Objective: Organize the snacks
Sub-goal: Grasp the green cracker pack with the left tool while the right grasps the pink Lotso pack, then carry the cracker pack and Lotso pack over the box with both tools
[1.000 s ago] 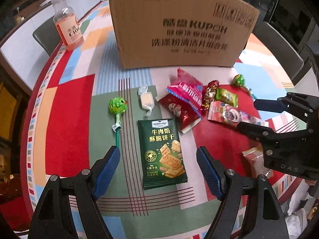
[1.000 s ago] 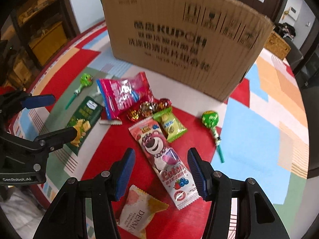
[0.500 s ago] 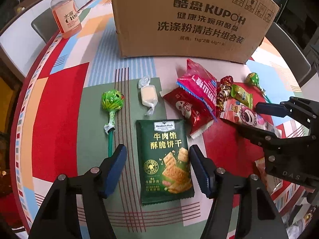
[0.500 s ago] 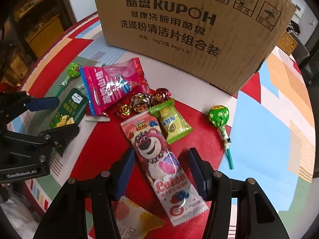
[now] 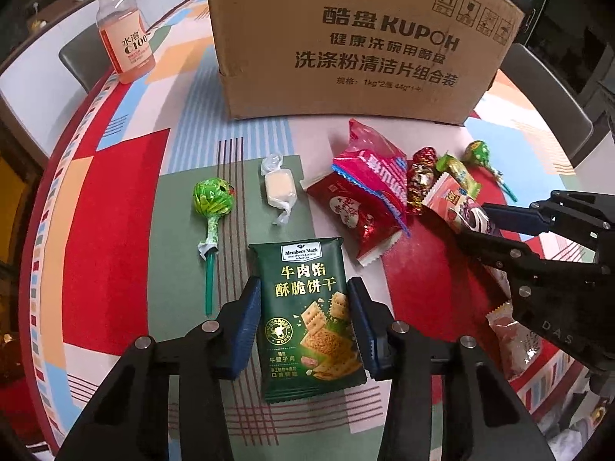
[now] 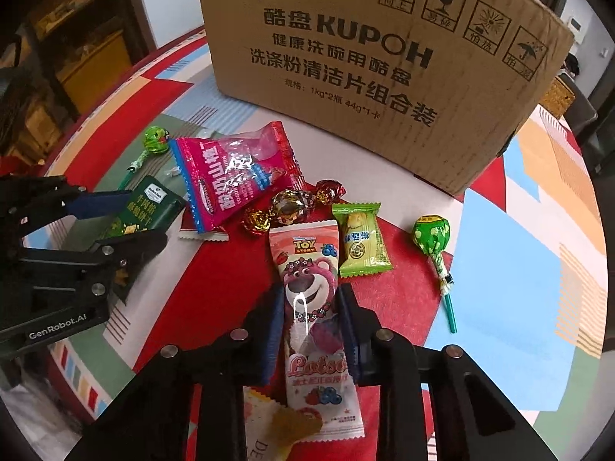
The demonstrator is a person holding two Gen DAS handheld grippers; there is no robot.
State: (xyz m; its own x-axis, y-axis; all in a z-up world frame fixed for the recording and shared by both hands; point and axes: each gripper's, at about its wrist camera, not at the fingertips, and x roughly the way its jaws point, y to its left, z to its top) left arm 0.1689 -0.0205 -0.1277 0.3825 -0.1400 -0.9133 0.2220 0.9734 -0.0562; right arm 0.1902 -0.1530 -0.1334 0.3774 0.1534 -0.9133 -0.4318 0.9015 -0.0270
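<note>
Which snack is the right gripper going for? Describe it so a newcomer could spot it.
Start at the big KUPOH cardboard box; the snack pile lies in front of it on the colourful tablecloth. The long pink Toy Story packet lies nearest the camera, between the right gripper fingers. Only it shows a pink bear; the yellow-green candy beside it is shorter.

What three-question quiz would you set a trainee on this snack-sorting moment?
1. True or false: the left gripper has its fingers on either side of the green cracker packet.
2. Which packet lies between the right gripper's fingers: (a) pink Lotso packet, (b) yellow-green candy, (c) magenta bag?
3. Fill in: behind the snacks stands a cardboard ____.

Key: 1 true; 2 a; 3 box.
</note>
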